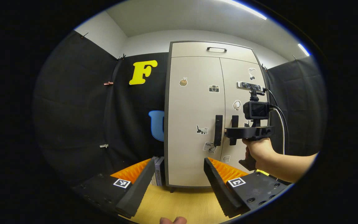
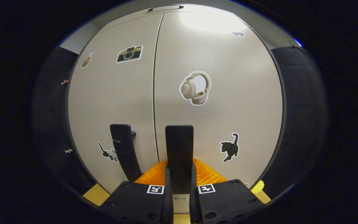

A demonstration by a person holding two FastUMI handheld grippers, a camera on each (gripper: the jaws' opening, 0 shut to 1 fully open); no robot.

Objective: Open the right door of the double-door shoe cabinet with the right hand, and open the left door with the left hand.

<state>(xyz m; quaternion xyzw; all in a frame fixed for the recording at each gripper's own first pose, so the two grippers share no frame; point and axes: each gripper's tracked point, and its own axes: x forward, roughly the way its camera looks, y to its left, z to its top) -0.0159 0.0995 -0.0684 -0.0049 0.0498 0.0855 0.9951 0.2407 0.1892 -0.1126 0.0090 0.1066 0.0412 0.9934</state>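
Beige double-door shoe cabinet (image 1: pixel 211 118) sits frame centre, both doors shut. Right gripper (image 2: pixel 179 183) clamps the right door's black vertical bar handle (image 2: pixel 179 149); left gripper (image 1: pixel 179 183) gapes wide, well short of the left handle (image 1: pixel 218 130). Best pull straight back, following the hinge arc.

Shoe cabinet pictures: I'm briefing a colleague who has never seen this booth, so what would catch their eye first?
The pale double-door shoe cabinet, dotted with stickers, stands against the black cloth wall. In the right gripper view, the right tool is closed around the right door's dark handle, below a headphones sticker. The left tool hangs open farther back, facing the left door.
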